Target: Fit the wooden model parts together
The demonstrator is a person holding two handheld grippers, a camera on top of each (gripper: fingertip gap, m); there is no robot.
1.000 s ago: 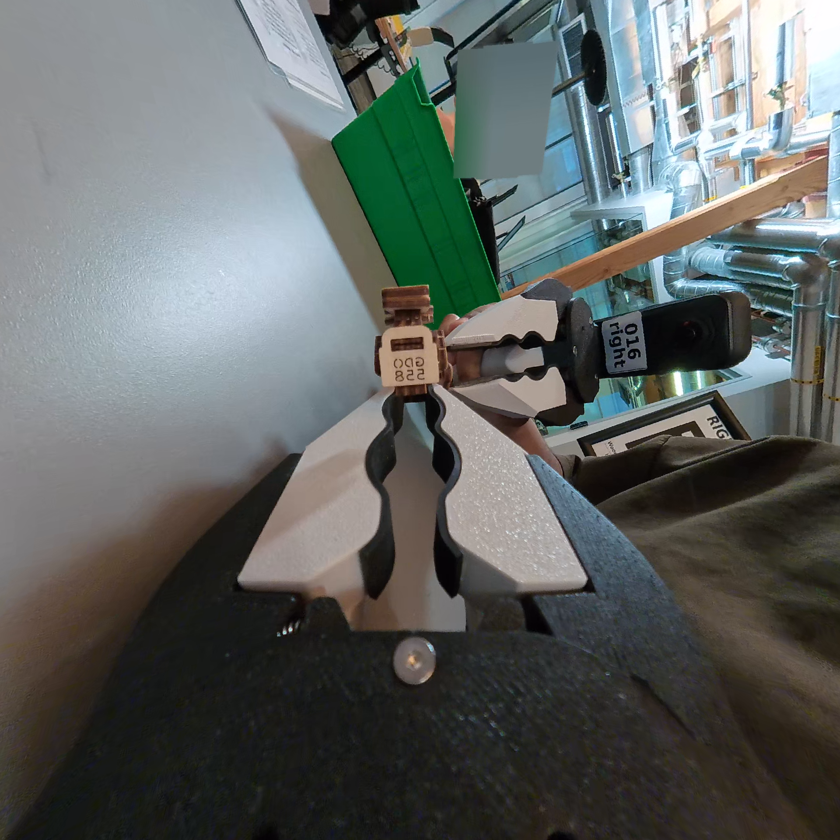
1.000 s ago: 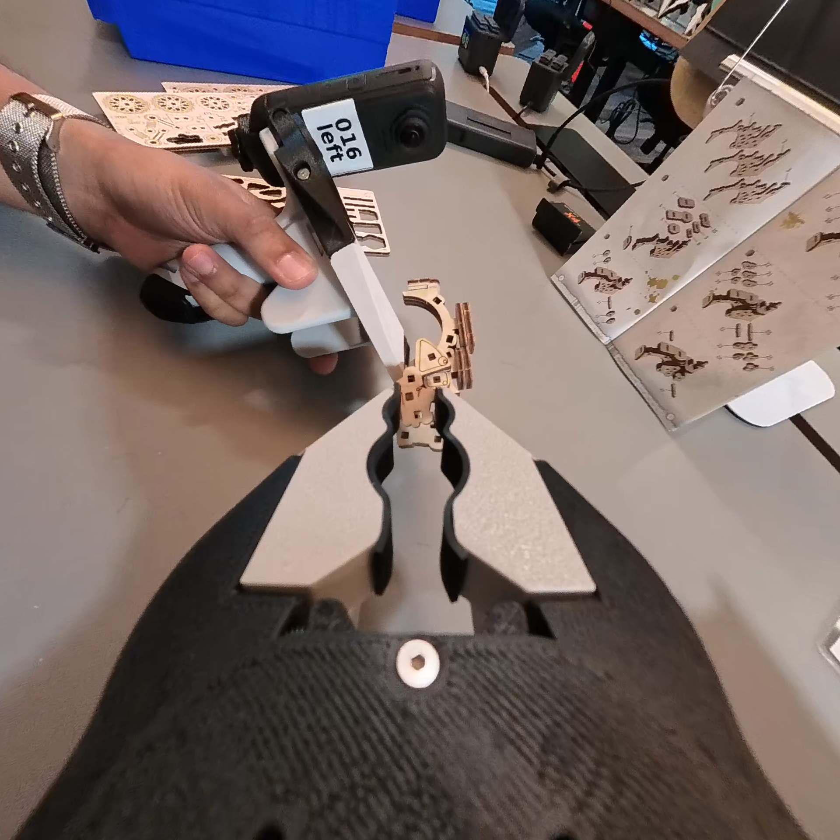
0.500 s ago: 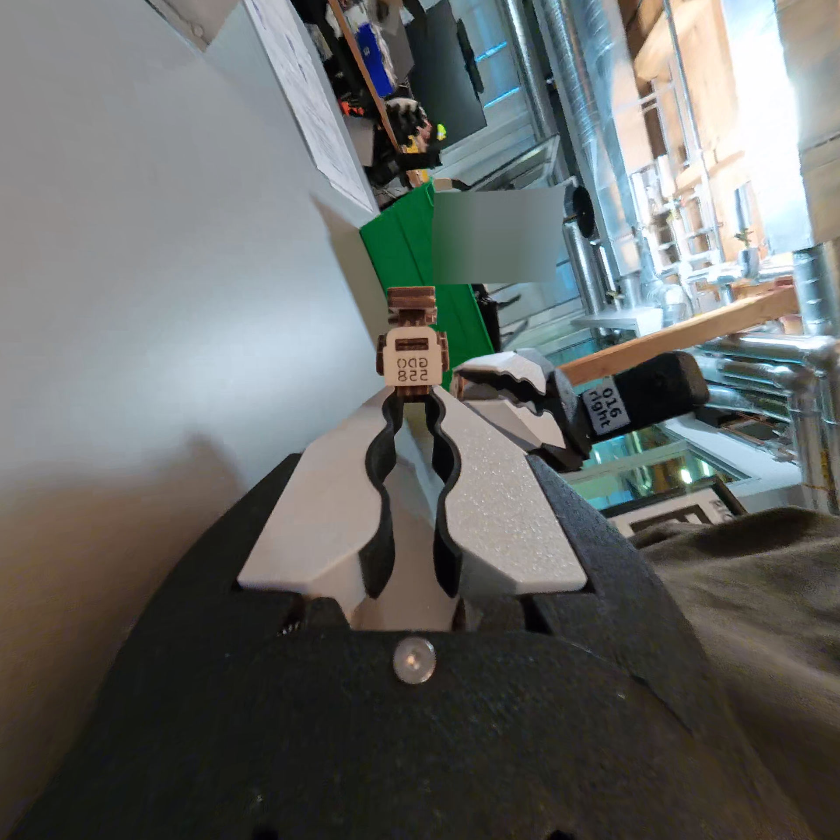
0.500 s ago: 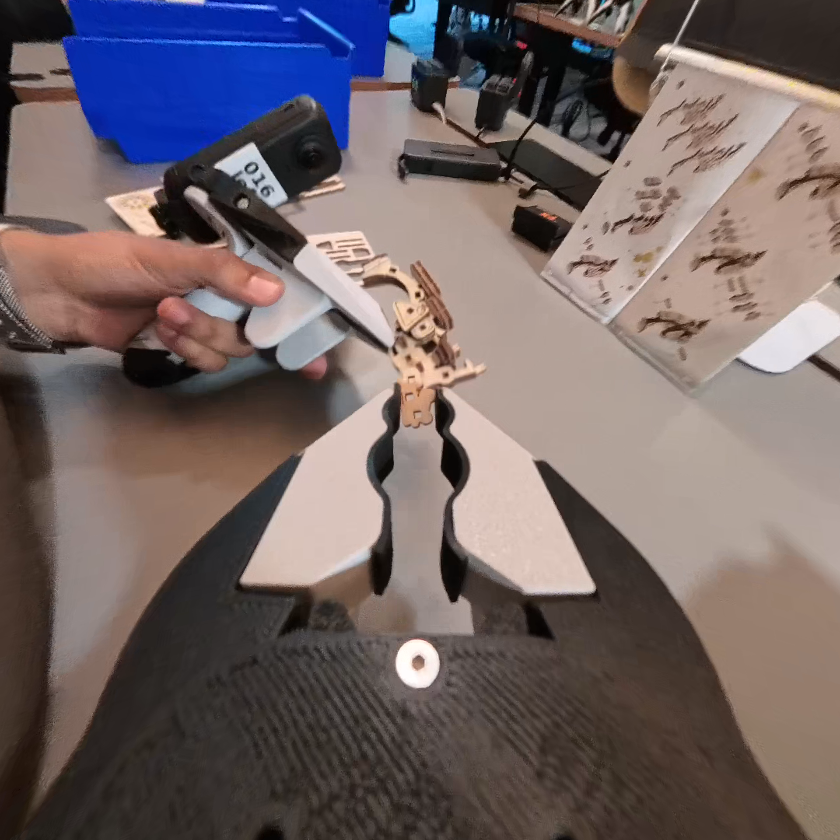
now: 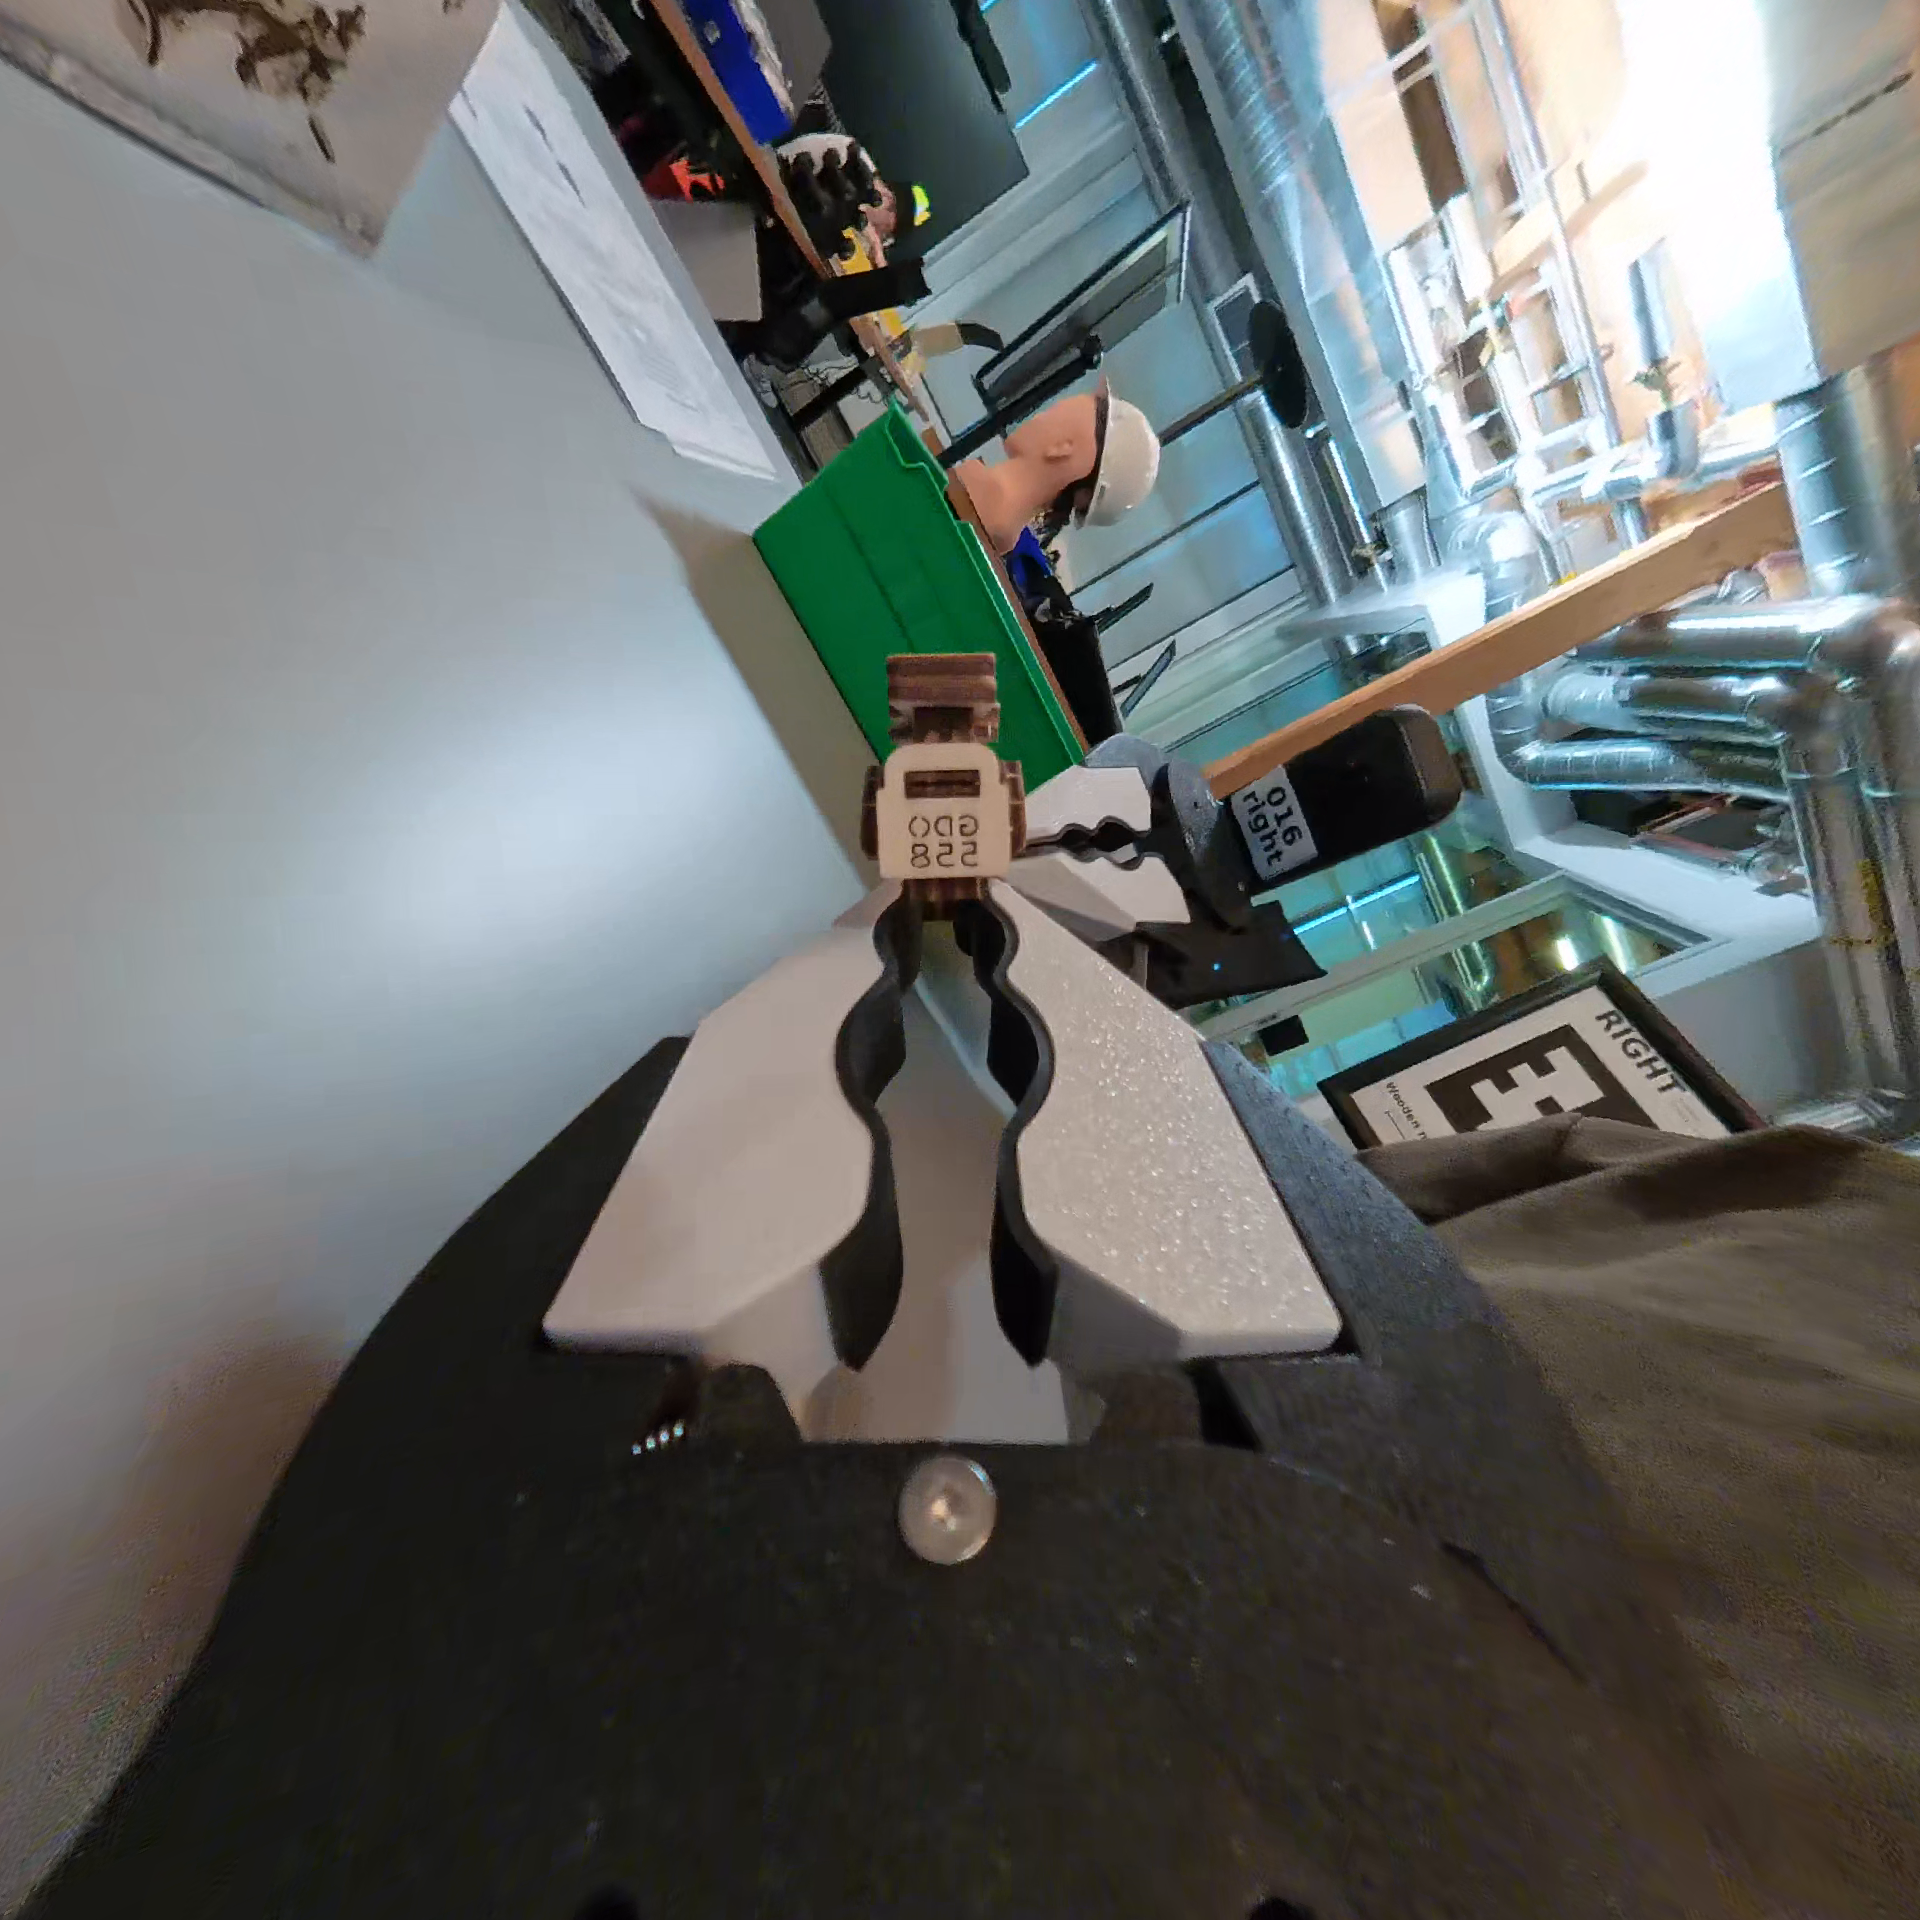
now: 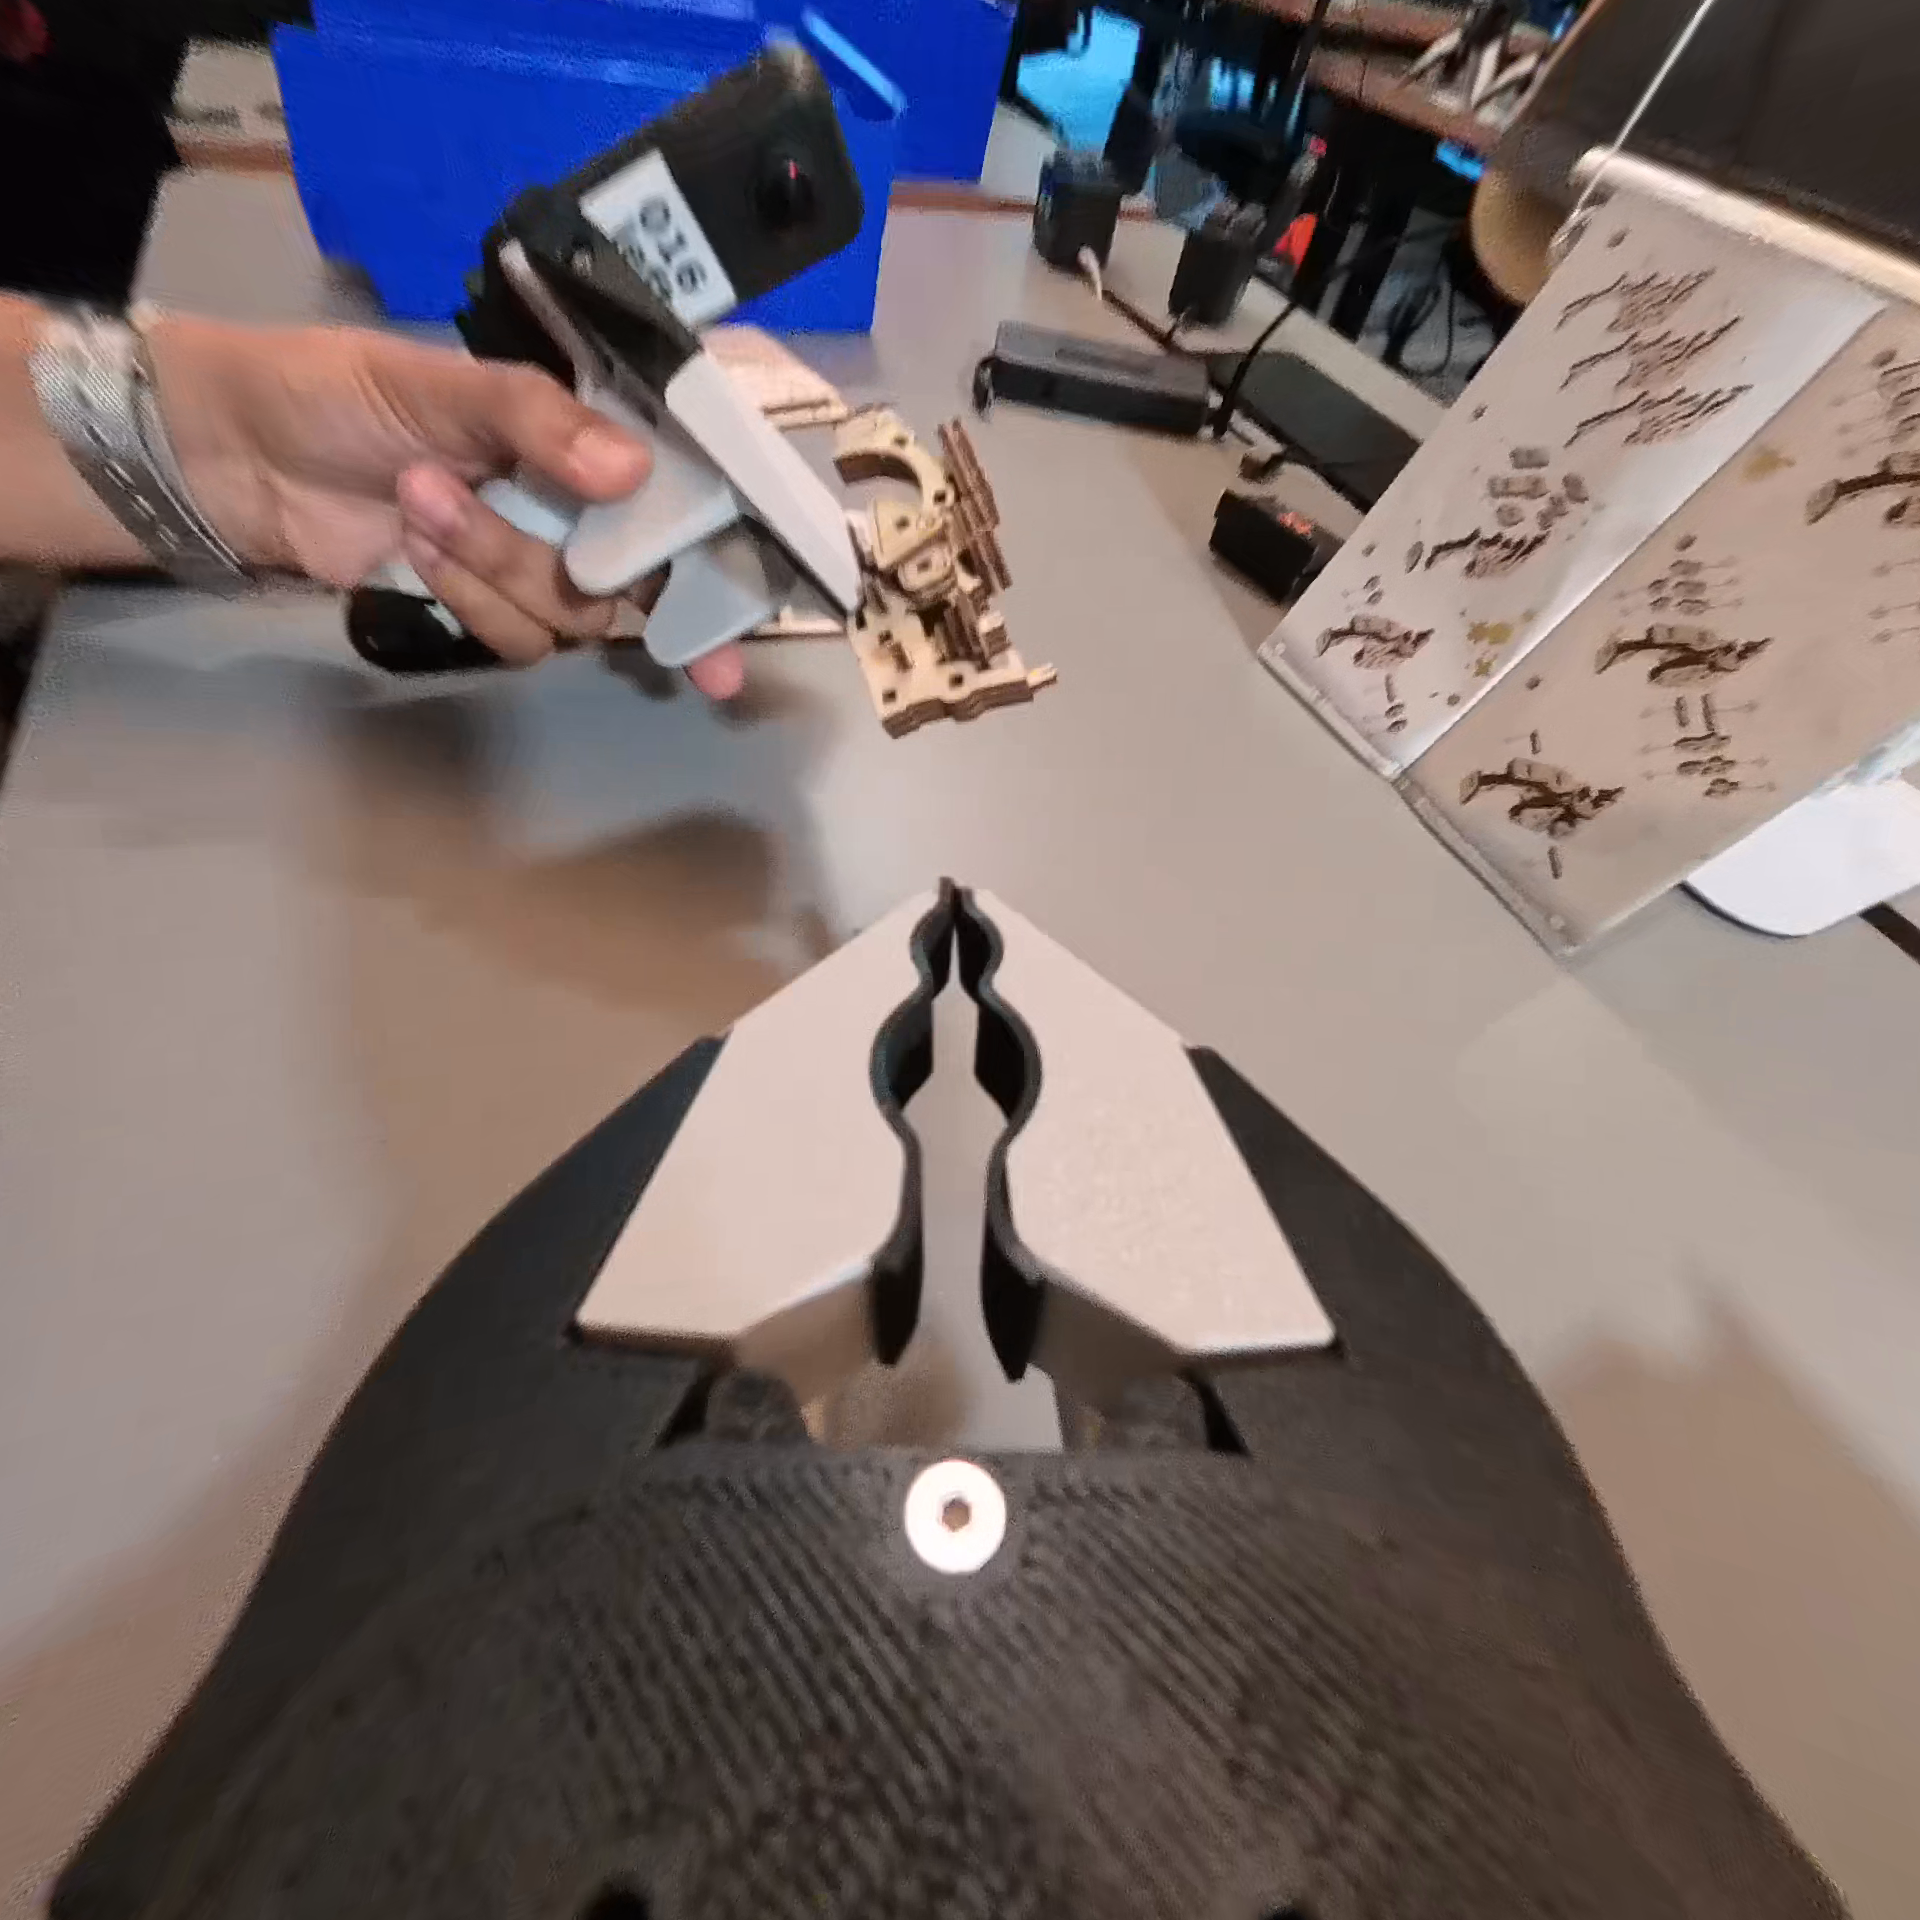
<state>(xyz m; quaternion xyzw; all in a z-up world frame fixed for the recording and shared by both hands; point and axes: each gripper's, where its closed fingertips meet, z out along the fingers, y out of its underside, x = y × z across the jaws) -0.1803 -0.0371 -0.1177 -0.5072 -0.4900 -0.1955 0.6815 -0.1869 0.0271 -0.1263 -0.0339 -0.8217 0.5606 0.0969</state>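
Note:
A partly built light wooden model (image 5: 941, 805) is pinched at its lower end between the tips of my left gripper (image 5: 943, 914), held above the grey table. In the right wrist view the same model (image 6: 940, 597) hangs in the air off the left gripper (image 6: 852, 592), which a hand holds. My right gripper (image 6: 948, 896) is shut and empty, its tips touching, below and short of the model. In the left wrist view the right gripper (image 5: 1039, 836) sits shut just right of the model.
An instruction sheet on a white stand (image 6: 1621, 540) is at the right. A blue bin (image 6: 582, 135) and flat wooden part sheets (image 6: 774, 379) lie behind the hand. A green bin (image 5: 894, 582) stands on the grey table (image 6: 1143, 831). Black boxes and cables (image 6: 1101, 374) lie farther back.
My right gripper let go of the model's lower end, pulled back and closed empty. The left gripper kept the model and lifted it up and away.

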